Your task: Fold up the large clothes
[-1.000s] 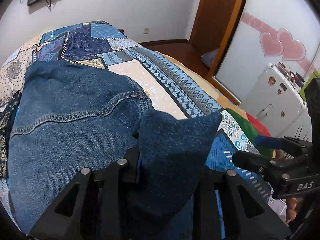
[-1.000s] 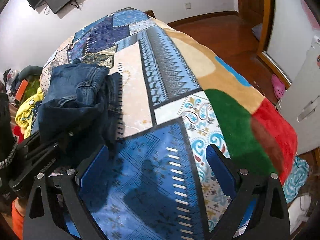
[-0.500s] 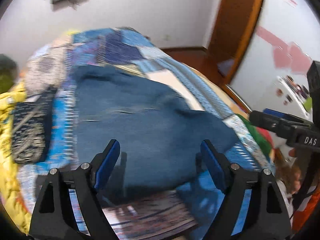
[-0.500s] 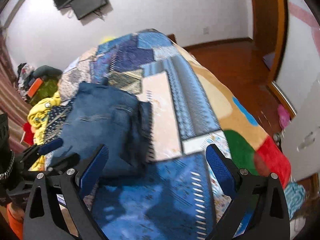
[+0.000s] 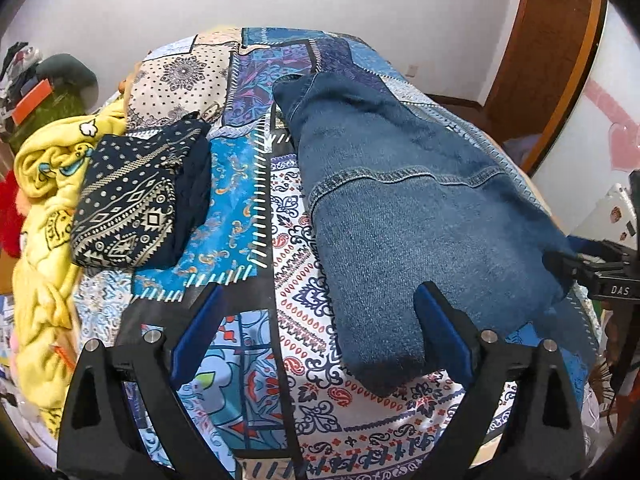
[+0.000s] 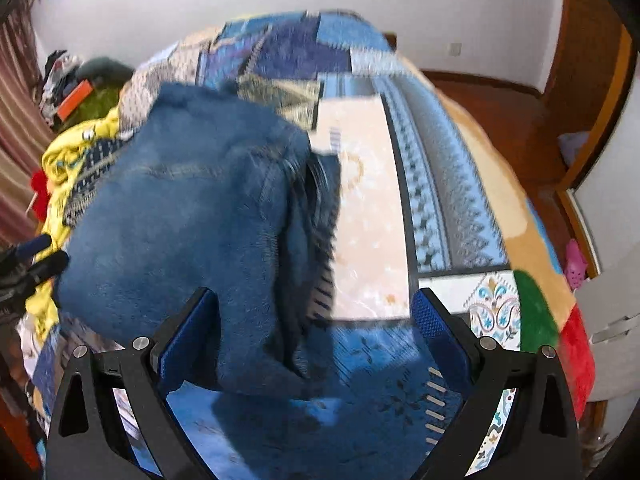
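The folded blue denim jeans (image 5: 404, 216) have left my left gripper (image 5: 316, 332), whose jaws are opening, and lie on the patchwork bedspread (image 5: 248, 208). My right gripper (image 6: 316, 336) is wide, empty. The loose fold may spring open.

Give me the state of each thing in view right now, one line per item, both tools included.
Jeans: folded, lying on the bed, held by neither tool.
Left tool: jaws opening, nothing pressed between them.
Right tool: open, jeans edge between its fingers, not gripped.
Patterned navy garment: folded, lying left of the jeans.
Yellow blanket: crumpled at the bed's left edge.
Patchwork bedspread: spread flat.
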`<state>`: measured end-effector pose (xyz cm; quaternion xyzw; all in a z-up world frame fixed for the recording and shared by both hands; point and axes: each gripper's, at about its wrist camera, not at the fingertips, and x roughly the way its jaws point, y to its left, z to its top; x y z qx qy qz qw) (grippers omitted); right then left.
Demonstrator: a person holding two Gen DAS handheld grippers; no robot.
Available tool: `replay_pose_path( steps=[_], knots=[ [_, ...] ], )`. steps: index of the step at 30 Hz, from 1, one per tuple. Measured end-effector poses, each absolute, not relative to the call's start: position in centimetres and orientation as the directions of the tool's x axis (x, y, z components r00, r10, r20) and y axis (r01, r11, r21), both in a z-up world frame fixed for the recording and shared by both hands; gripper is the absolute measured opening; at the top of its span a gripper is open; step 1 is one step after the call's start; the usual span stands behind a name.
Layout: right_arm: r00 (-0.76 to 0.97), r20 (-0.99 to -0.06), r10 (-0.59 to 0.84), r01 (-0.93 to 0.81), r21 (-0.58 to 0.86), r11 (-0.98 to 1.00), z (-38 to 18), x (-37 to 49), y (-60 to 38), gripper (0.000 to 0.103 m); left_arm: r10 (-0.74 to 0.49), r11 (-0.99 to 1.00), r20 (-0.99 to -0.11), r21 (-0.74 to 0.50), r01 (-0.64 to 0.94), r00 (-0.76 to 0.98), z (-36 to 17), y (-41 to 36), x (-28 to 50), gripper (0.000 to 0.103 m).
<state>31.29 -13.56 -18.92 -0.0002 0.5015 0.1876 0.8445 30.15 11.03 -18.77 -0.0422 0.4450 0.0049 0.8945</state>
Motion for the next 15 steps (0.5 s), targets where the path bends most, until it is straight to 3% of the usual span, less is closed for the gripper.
replay_pose_path(
  steps=[4,10,15],
  knots=[
    [0.406,-0.843,0.351,-0.319,0.229,0.920,-18.0,31.9,-15.7,0.098,-0.028,0.999,-0.805,-0.050,-0.021,0.593,-18.3,11.2,30.9,0.095],
    [0.490,-0.810,0.322,-0.327,0.172,0.929,-14.4,33.8,-15.5,0.098,0.065,0.998,-0.778,0.065,-0.023,0.625,-16.5,11.9,33.1,0.095],
    [0.476,-0.799,0.368,-0.388,0.185,0.903,-13.9,36.2,-13.1,0.098,0.056,0.998,-0.772,0.062,-0.013,0.634,-16.0,12.5,36.3,0.096]
  ],
)
